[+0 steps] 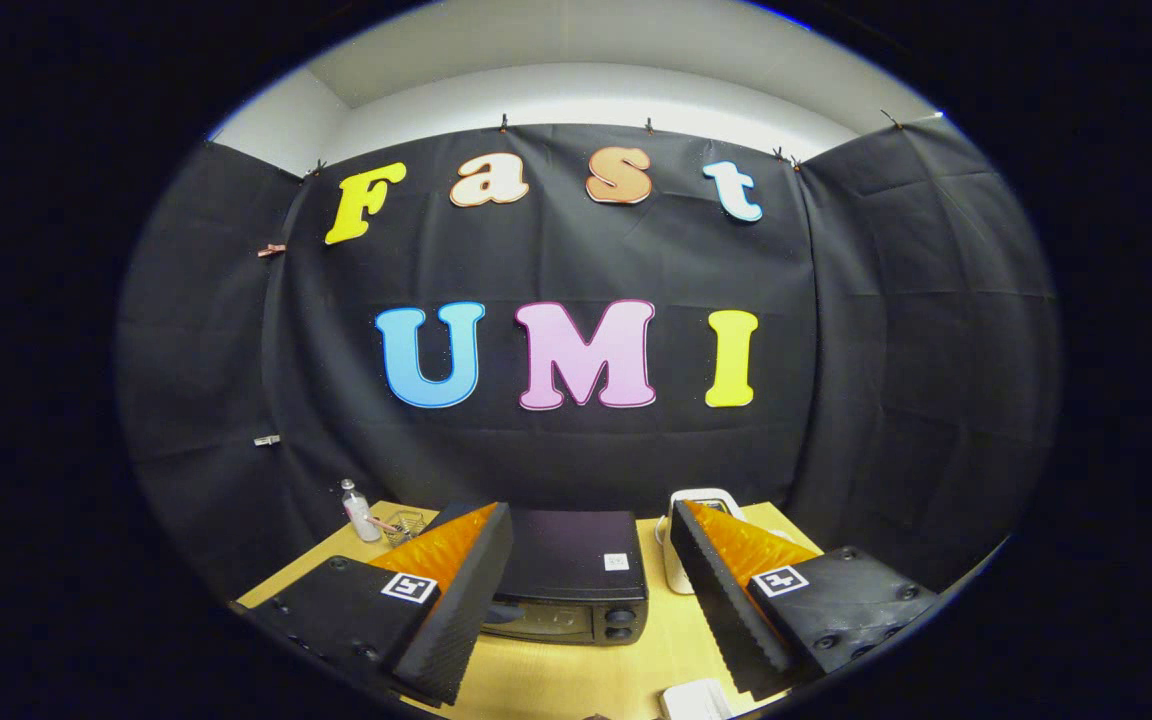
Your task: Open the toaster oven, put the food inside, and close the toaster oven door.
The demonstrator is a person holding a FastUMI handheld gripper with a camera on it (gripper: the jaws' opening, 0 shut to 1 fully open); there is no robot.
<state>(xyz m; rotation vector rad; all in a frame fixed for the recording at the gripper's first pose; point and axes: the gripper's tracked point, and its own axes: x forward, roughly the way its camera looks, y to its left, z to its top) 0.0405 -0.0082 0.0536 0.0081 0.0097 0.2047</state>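
Observation:
A black toaster oven [568, 570] stands on the wooden table [576, 670], seen from above and in front, with its door shut and two knobs [620, 622] at the right of its front. My gripper [591, 610] is held high above the table and stands open, its two fingers [456, 610] spread wide to either side of the oven with nothing between them. The oven lies beyond and between the fingers. Which item is the food I cannot tell.
A small clear bottle [359, 510] and a wire basket [404, 525] sit at the table's back left. A white object [681, 540] stands right of the oven, partly behind the right finger. Another white thing [696, 698] lies near the table's front.

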